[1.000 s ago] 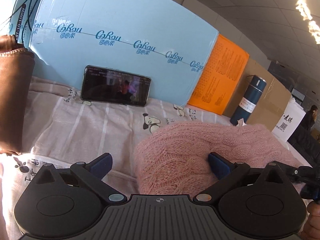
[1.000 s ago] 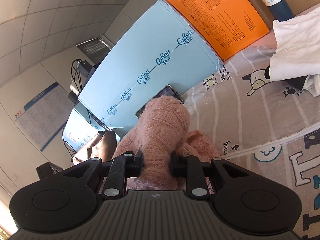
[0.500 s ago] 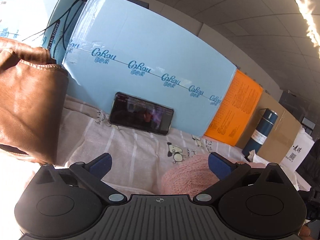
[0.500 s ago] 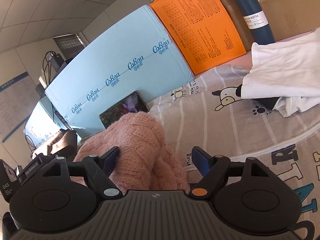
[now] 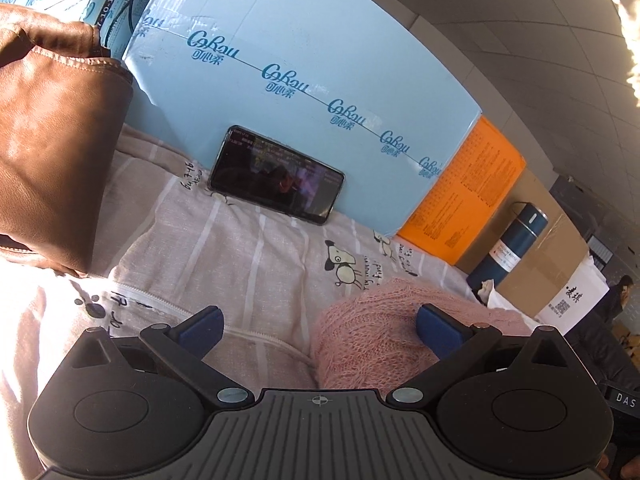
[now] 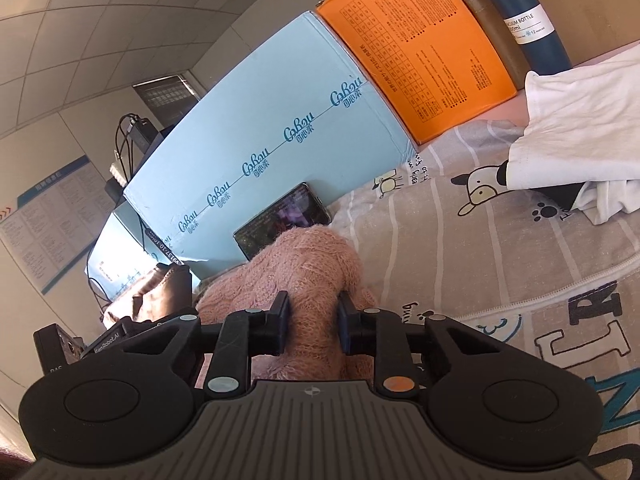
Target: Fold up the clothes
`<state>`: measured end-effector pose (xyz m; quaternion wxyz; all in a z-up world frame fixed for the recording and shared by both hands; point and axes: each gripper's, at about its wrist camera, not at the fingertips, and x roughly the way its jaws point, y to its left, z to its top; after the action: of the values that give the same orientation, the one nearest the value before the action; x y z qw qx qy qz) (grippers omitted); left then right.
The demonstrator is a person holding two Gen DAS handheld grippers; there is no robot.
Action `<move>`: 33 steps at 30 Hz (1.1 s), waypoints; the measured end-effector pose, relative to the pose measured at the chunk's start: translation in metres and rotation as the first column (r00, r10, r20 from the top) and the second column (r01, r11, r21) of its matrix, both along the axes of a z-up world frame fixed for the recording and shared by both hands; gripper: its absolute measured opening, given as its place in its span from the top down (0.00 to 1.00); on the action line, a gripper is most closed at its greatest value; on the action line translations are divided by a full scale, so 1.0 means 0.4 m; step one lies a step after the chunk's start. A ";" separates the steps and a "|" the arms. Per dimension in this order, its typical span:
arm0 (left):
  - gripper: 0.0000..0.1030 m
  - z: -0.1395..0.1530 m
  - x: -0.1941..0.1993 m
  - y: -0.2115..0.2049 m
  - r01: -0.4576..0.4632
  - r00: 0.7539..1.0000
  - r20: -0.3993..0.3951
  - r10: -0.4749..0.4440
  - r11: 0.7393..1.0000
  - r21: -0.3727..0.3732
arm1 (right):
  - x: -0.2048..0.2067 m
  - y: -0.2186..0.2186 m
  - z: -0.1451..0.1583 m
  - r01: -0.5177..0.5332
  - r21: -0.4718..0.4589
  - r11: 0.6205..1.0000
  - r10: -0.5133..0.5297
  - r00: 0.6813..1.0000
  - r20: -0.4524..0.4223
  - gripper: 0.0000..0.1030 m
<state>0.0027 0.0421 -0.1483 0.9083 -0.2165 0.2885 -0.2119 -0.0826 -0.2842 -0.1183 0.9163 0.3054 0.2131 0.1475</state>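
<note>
On the cartoon-print bedsheet (image 6: 460,248), in front of the blue box (image 5: 312,92) with a phone (image 5: 276,176) propped against it, your pink sweater (image 6: 304,268) lies bunched in a mound. Your right gripper (image 6: 313,320) is pinched on a thick fold of it, while your left gripper (image 5: 320,326) is spread wide, holding nothing, with its right finger against the knit. I judge the folding barely begun: no flat, squared shape shows yet, and a white garment (image 6: 580,128) waits nearby.

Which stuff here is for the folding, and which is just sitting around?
For the folding:
pink knitted sweater
right hand-held gripper, clamped on it
left hand-held gripper, open beside it
white garment, likely also for folding

Just sitting around:
phone
blue bottle
orange box
brown leather bag
</note>
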 end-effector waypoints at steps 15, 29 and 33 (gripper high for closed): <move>0.00 -0.019 -0.003 -0.055 -0.027 0.999 0.041 0.018 0.974 0.224 | 0.030 0.020 -0.026 -0.002 -0.127 0.992 -0.015 0.990 -0.138 0.70; 0.00 -0.013 -0.007 -0.044 -0.031 0.999 0.015 0.028 0.980 0.196 | 0.032 0.008 -0.031 0.012 -0.095 0.995 -0.028 0.986 -0.162 0.38; 0.00 -0.002 -0.015 -0.033 -0.004 1.000 -0.017 0.007 0.991 0.134 | 0.030 -0.003 -0.027 -0.017 -0.028 0.999 0.013 0.991 -0.135 0.30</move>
<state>-0.0034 0.0290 -0.1492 0.9189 -0.1575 0.3093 -0.1876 -0.0706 -0.2853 -0.1293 0.9030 0.3000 0.2786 0.1302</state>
